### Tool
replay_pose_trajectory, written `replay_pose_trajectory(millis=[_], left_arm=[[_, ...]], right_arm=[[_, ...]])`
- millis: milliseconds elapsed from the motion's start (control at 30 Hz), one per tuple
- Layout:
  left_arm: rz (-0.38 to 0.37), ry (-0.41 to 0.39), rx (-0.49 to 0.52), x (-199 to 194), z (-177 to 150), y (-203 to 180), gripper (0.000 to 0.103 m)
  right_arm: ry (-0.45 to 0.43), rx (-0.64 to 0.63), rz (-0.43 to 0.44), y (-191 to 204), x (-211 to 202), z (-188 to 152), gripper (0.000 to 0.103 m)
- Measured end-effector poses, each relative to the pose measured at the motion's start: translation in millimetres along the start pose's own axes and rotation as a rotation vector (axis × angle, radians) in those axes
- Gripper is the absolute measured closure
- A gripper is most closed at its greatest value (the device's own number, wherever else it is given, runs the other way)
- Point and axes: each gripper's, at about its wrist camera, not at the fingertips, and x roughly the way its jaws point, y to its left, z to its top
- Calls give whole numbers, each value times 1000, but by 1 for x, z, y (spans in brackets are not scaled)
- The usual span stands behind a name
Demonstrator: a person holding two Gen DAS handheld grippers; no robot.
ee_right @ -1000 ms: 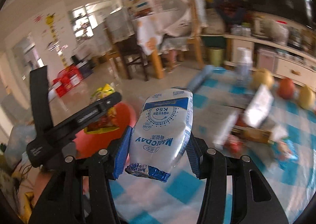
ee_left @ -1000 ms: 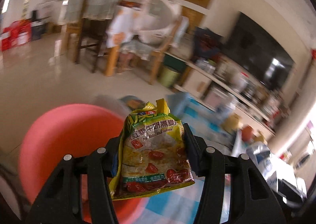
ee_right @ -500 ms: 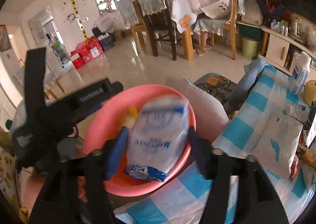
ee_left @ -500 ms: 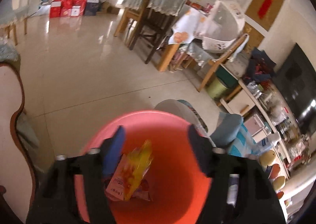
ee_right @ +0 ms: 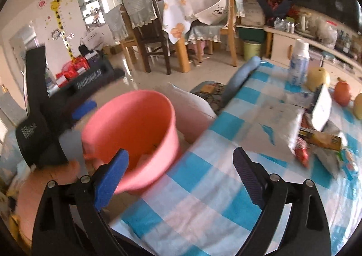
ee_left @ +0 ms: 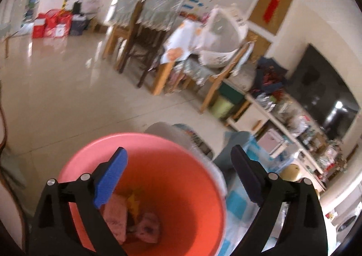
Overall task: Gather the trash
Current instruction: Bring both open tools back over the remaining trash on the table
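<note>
A pink plastic bin point(ee_left: 181, 188) stands beside the table's left end; it also shows in the right wrist view point(ee_right: 131, 134). Wrappers point(ee_left: 133, 222) lie at its bottom. My left gripper point(ee_left: 178, 177) is open and empty right above the bin's mouth. My right gripper point(ee_right: 181, 174) is open and empty over the table edge, just right of the bin. The left gripper's body point(ee_right: 52, 106) shows in the right wrist view, left of the bin. Several wrappers and packets point(ee_right: 316, 138) lie on the blue checked tablecloth point(ee_right: 226, 188) to the right.
A white bottle point(ee_right: 298, 64), a pear point(ee_right: 319, 77) and other fruit point(ee_right: 342, 93) stand at the table's far side. A cushioned seat point(ee_right: 192, 109) sits behind the bin. Wooden chairs point(ee_left: 135, 36), a dining table and a shelf unit point(ee_left: 282, 120) stand across the tiled floor.
Both grippers have let go: the yellow snack bag and the white-blue packet dropped into the bin. Both stand open now. The right gripper has swung right toward the table.
</note>
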Motion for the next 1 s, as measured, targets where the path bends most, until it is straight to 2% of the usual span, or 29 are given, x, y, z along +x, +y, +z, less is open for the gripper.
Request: replay_pose_trajectory(millis=[200, 367, 667, 1000], left_arm=[[-70, -87, 112, -15, -3, -30, 9], [-109, -116, 212, -23, -9, -54, 9], [-211, -15, 322, -18, -33, -92, 7], [-226, 37, 439, -13, -61, -130, 7]], right_arm=[[-15, -29, -48, -10, -20, -22, 11], [-40, -15, -74, -24, -38, -32, 9], [-61, 19, -123, -52, -61, -46, 9], [-104, 64, -173, -87, -90, -60, 8]])
